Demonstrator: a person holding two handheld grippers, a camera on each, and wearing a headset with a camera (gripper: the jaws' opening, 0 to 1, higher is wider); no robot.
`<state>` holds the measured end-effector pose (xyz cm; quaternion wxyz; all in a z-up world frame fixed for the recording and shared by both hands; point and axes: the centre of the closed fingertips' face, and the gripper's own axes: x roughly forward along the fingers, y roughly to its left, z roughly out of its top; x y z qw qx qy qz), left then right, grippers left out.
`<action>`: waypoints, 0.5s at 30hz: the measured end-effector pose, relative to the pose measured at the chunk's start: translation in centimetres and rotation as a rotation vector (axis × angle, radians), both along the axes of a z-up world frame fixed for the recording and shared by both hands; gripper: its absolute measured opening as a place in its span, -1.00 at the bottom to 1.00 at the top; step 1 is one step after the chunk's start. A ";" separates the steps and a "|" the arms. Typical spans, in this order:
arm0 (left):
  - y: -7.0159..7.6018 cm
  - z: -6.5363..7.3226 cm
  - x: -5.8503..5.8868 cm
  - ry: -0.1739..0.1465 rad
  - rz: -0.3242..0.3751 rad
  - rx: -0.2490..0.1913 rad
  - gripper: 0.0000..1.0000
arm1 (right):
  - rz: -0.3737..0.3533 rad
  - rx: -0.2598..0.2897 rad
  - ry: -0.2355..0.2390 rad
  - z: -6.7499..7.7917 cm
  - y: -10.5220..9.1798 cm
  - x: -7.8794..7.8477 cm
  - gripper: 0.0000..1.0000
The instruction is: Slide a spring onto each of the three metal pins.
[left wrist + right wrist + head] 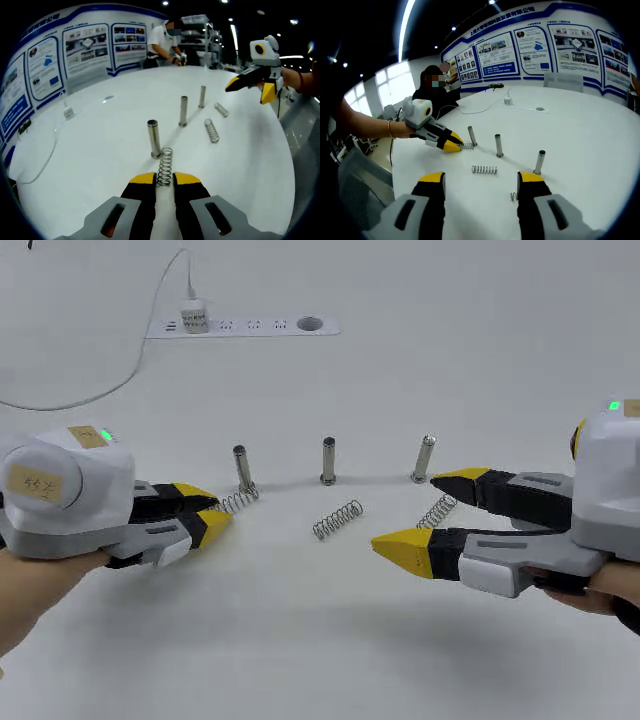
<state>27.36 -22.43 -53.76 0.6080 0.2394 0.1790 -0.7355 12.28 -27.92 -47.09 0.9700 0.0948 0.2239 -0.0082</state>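
- The left gripper [218, 510] was seen with its jaws drawn almost together around the near end of the left spring [165, 166]; a true clamp could not be confirmed.
- This spring was laid flat, its long axis running straight ahead from the jaws to the foot of the left pin [154, 137] (upright, nothing on it).
- The right gripper [405, 509] was held wide open, the right spring [437, 510] lying flat between its jaws.

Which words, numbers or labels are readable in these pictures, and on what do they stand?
Nothing reads clearly.
Tape label on the left hand-held gripper: handwritten marks, too blurred.
Wall posters: print too small.
Power strip: no legible marking.
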 end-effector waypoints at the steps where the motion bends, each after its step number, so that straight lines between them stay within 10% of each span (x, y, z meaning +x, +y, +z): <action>1: -0.1 0.1 -0.1 0.007 -0.002 -0.005 -0.73 | 0.000 -0.003 -0.001 0.0 0.0 0.0 0.18; 15: 0.2 0.0 -0.1 -0.012 -0.025 0.010 -0.80 | -0.005 -0.004 0.005 0.2 -0.1 -0.1 0.12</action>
